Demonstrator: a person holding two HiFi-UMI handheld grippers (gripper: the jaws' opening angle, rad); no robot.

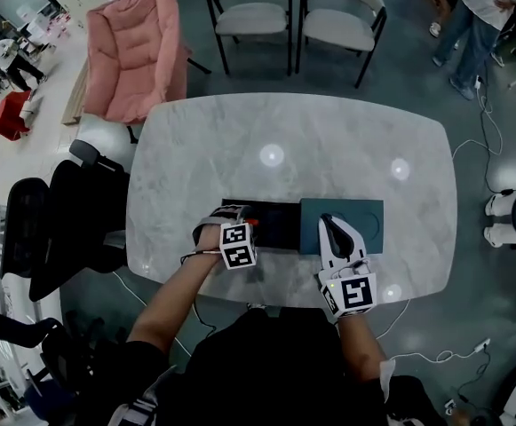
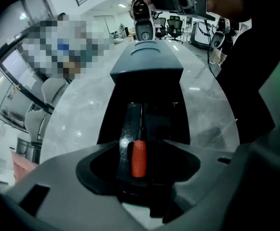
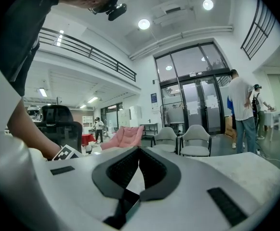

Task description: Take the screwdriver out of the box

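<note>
A long black box (image 1: 275, 221) lies open on the marble table (image 1: 293, 140), with its teal lid (image 1: 355, 213) beside it on the right. In the left gripper view the screwdriver lies in the box (image 2: 152, 117), its orange handle (image 2: 138, 159) nearest and its dark shaft (image 2: 140, 117) pointing away. My left gripper (image 2: 140, 148) points steeply down over the box's left end (image 1: 231, 223), open, jaws either side of the handle without touching it. My right gripper (image 1: 329, 224) rests over the lid, its jaws shut on nothing (image 3: 139, 150).
Two grey chairs (image 1: 297, 16) and a pink padded seat (image 1: 138, 47) stand beyond the table's far edge. A black office chair (image 1: 62, 220) is at the table's left. A person (image 1: 480, 16) stands at the far right. Cables (image 1: 471, 149) trail on the floor there.
</note>
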